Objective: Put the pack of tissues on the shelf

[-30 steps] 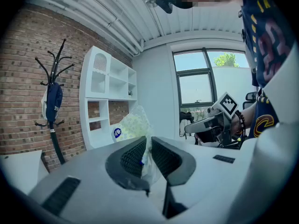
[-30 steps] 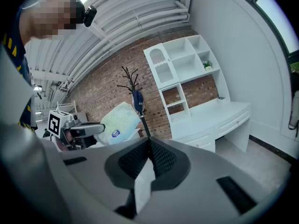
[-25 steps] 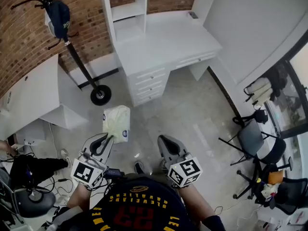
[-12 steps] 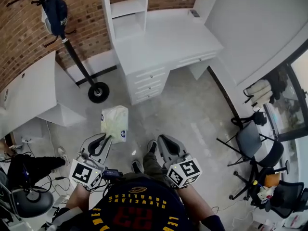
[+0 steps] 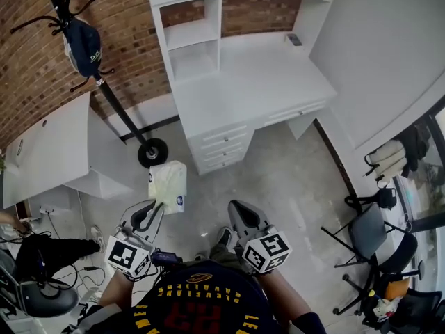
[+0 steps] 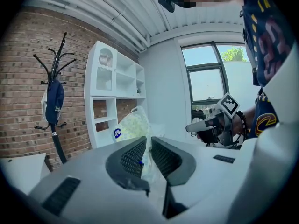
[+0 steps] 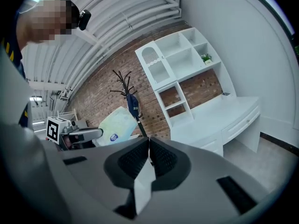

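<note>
Head view: left gripper (image 5: pixel 154 209) held pack of tissues (image 5: pixel 167 185) above floor (image 5: pixel 292 165), well short of white shelf (image 5: pixel 189 33).
Left gripper view: fingers (image 6: pixel 135 157) pinched the soft, pale yellow-green pack's plastic edge; round blue label.
Right gripper view: right gripper (image 7: pixel 148 153) fingers together, empty.

The pack of tissues (image 6: pixel 133 122) had its lower end hidden between the left gripper's (image 6: pixel 148 141) jaws, and the print on its blue label (image 6: pixel 117 133) was too small to read. The shelf's (image 5: pixel 191 21) top ran off the head view's upper edge. A small dark item (image 5: pixel 293 39) on the tabletop (image 5: pixel 257 82) could not be identified.
</note>
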`<action>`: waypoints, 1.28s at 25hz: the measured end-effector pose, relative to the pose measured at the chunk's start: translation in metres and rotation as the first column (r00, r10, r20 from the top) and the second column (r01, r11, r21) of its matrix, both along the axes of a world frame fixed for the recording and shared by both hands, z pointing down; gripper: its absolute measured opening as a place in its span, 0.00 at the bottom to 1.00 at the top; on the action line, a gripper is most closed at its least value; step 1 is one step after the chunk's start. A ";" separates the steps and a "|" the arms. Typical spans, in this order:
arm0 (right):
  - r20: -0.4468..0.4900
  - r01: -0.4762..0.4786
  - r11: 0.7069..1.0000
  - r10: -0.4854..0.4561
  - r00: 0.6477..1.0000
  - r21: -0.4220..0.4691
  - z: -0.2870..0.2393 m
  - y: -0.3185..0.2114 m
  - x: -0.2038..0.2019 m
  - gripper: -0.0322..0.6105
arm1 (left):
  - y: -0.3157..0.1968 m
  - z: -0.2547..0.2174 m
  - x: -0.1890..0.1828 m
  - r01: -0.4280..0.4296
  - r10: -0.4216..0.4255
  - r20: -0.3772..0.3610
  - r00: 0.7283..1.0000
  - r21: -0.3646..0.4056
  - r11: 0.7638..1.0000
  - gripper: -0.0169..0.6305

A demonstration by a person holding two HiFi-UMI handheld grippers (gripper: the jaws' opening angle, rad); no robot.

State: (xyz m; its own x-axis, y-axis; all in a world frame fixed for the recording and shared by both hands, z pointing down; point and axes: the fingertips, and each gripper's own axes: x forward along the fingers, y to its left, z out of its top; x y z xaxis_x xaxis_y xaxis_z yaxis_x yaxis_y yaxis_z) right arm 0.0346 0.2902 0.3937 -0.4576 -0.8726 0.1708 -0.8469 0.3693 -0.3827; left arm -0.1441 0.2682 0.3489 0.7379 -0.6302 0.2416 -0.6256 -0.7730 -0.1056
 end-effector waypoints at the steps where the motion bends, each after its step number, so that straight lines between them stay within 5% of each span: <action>1: 0.002 0.005 1.000 -0.005 1.000 0.001 -0.001 -0.008 0.007 0.06 | -0.008 -0.002 0.006 0.007 -0.007 -0.001 1.000 0.002 1.000 0.09; 14: 0.048 0.023 1.000 -0.023 0.999 -0.002 -0.001 -0.073 0.073 0.06 | -0.070 -0.007 0.066 0.042 -0.042 0.047 0.998 0.009 0.999 0.09; 32: 0.035 -0.046 0.998 0.048 0.998 -0.035 0.009 -0.160 0.095 0.06 | -0.181 0.011 0.077 -0.005 0.005 0.048 0.999 0.005 1.000 0.09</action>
State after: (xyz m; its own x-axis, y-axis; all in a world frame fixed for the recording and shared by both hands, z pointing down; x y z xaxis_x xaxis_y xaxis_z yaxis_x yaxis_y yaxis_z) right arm 0.1295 0.1300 0.4026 -0.4226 -0.8873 0.1847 -0.8486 0.3157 -0.4246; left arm -0.0669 0.0875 0.3596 0.7287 -0.6278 0.2735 -0.6157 -0.7755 -0.1396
